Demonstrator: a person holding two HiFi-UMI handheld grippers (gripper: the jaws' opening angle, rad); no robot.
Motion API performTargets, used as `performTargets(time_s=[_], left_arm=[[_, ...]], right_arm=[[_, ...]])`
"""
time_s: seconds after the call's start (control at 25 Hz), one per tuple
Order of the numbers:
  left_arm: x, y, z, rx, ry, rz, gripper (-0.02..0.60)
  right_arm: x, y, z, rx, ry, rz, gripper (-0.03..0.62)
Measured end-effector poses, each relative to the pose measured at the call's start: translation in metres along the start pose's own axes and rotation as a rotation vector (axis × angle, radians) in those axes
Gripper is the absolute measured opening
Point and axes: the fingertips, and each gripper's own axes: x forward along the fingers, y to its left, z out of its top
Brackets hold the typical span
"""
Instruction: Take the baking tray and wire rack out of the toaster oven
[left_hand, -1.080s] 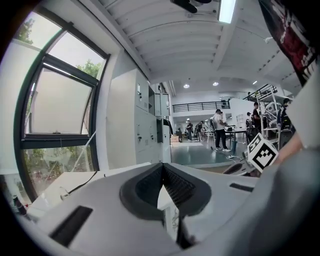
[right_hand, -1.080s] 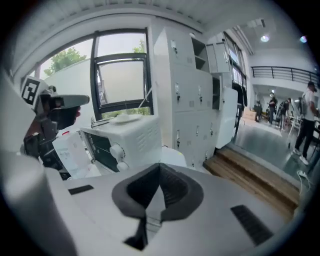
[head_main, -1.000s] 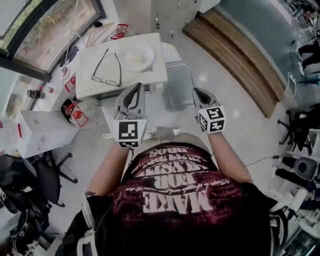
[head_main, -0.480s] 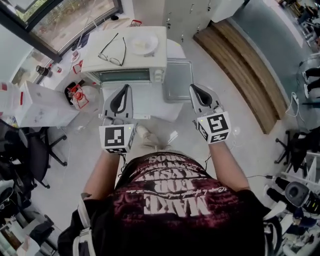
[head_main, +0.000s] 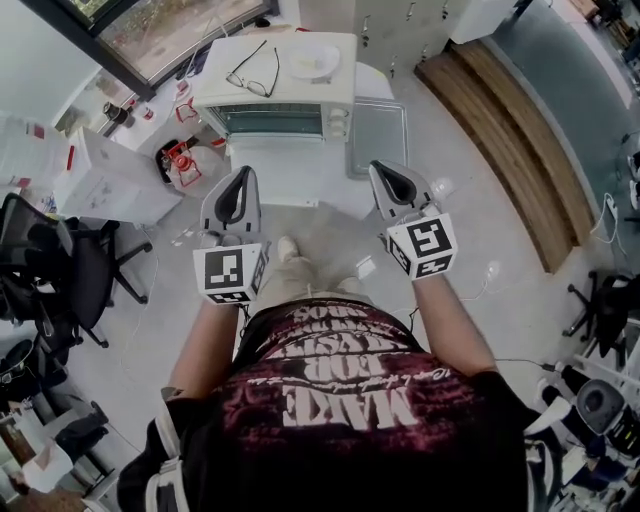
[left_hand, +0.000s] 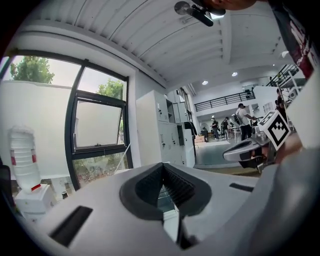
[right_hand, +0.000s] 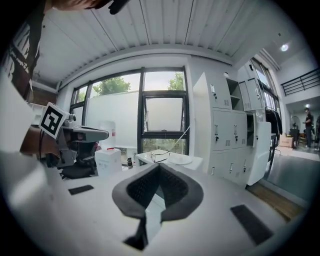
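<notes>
Shirt (head_main: 350, 425): "MAKE" in white print, upside down; other lines unreadable

Tabletop check, head view. White table (head_main: 300, 190) is standing on the pale grey floor (head_main: 470, 200). Toaster oven (head_main: 275, 110) is sitting directly on the tabletop, at 11 o'clock from the table's middle, with its glass front facing 6 o'clock. Baking tray (head_main: 376, 138) is lying flat on the tabletop at 3 o'clock of the oven, just beside it. On the floor, a white box (head_main: 110, 180) is resting at 9 o'clock of the table, and a black office chair (head_main: 70, 270) is standing at 8 o'clock.
</notes>
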Motion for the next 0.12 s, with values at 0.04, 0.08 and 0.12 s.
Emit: performTargets(time_s=[0.04,0.08,0.12], left_arm=[[-0.0027,0.0007,0.0006,0.005,-0.001,0.001,0.002],[-0.0053,0.0012,0.0012,0.010,-0.002,0.001,0.003],[-0.0080,0.0015,0.0018,0.015,-0.003,0.000,0.003]], right_arm=[[-0.0005,0.0028,0.0007,-0.001,-0.001,0.003,0.002],[-0.0013,0.0056,0.0013,-0.001,-0.002,0.005,0.002],[-0.0023,0.0084,0.0018,0.000,-0.003,0.007,0.003]])
